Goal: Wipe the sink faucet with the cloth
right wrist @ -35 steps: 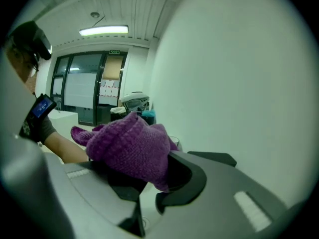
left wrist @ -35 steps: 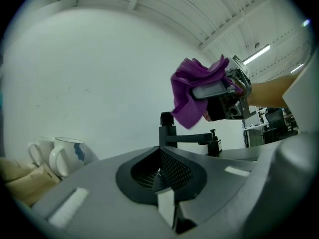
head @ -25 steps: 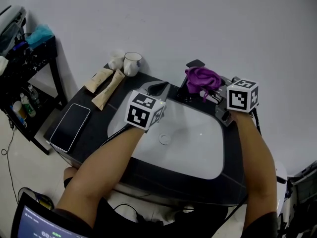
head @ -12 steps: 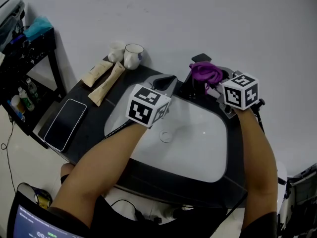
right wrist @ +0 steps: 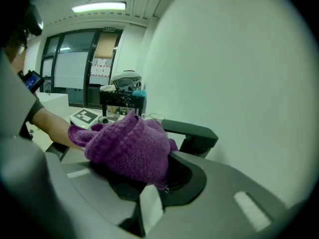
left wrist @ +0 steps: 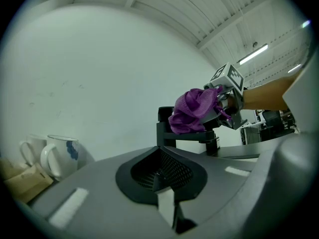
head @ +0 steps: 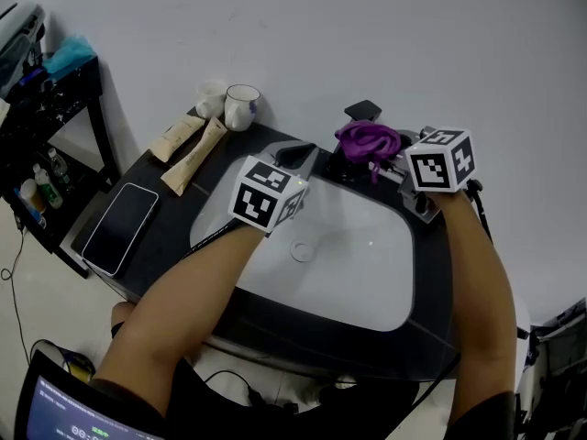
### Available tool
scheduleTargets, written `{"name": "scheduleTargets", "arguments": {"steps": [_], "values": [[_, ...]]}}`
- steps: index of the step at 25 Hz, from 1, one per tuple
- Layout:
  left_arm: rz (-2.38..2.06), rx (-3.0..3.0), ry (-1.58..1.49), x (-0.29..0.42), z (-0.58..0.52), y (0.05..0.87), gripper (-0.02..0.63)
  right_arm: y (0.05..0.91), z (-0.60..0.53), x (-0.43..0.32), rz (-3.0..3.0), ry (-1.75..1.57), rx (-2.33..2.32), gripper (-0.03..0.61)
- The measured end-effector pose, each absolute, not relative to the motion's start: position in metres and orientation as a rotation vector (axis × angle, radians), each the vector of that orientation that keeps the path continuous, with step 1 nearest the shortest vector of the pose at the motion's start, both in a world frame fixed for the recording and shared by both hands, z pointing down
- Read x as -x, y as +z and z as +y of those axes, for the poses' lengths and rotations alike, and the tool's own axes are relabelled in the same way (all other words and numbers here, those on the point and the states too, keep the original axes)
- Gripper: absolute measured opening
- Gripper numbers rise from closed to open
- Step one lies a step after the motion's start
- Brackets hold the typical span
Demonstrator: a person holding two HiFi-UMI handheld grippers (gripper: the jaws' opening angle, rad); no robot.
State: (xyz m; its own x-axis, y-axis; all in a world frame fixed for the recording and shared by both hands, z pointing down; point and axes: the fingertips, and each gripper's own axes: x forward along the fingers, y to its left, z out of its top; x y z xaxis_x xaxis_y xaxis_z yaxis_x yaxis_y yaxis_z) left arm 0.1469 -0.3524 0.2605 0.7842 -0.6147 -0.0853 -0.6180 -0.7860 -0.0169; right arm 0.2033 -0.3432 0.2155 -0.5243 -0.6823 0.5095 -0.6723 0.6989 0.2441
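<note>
Two grippers over the sink (head: 359, 273): right gripper (head: 393, 161) has its fingers clamped on the purple cloth (head: 367, 140), w/ the cloth bunched on top of the black faucet (head: 347, 170), just below the handle (head: 362, 110). Right gripper view shows the cloth wad filling the gap between its fingers and hanging over the faucet arm. Left gripper (head: 295, 156) hovers over the basin's back rim, just left of the faucet, fingers together, nothing btwn them. Wiping looks under way, approx mid-task: cloth is in contact w/ the top; spout sides, underside and base prob. left, tho no view shows which parts are clean. Other stuff: 2 mugs (head: 240, 106) at the wall, 2 tubes (head: 194, 156) beside them, a phone (head: 119, 229) flat on the dark surface (head: 188, 211), a rack (head: 41, 122) w/ bottles far left. None of it is near the faucet; only the wall close behind and the handle crowd the cloth's path.
</note>
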Motion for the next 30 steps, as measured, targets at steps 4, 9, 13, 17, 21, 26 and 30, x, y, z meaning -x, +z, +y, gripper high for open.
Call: {"name": "scheduleTargets", "arguments": {"steps": [4, 9, 13, 17, 21, 26, 30], "values": [[1.023, 2.922, 0.099, -0.144, -0.351, 0.262, 0.017, 0.217, -0.326, -0.196, -2.345, 0.003, -0.988, 0.051], [1.048, 2.922, 0.097, -0.137, -0.350, 0.263, 0.017, 0.219, -0.296, -0.181, -2.388, 0.010, -0.872, 0.052], [1.080, 2.924, 0.114, -0.130, -0.348, 0.261, 0.017, 0.228, -0.260, -0.165, -2.442, -0.040, -0.742, 0.052], [1.100, 2.924, 0.124, -0.126, -0.348, 0.260, 0.017, 0.267, -0.248, -0.172, -2.426, -0.061, -0.746, 0.052], [1.108, 2.927, 0.131, -0.124, -0.348, 0.261, 0.017, 0.284, -0.272, -0.202, -2.424, -0.153, -0.993, 0.054], [1.105, 2.939, 0.150, -0.125, -0.349, 0.258, 0.017, 0.276, -0.310, -0.224, -2.233, -0.547, -1.281, 0.055], [1.086, 2.952, 0.164, -0.129, -0.351, 0.257, 0.017, 0.271, -0.329, -0.220, -2.015, -0.871, -1.416, 0.058]]}}
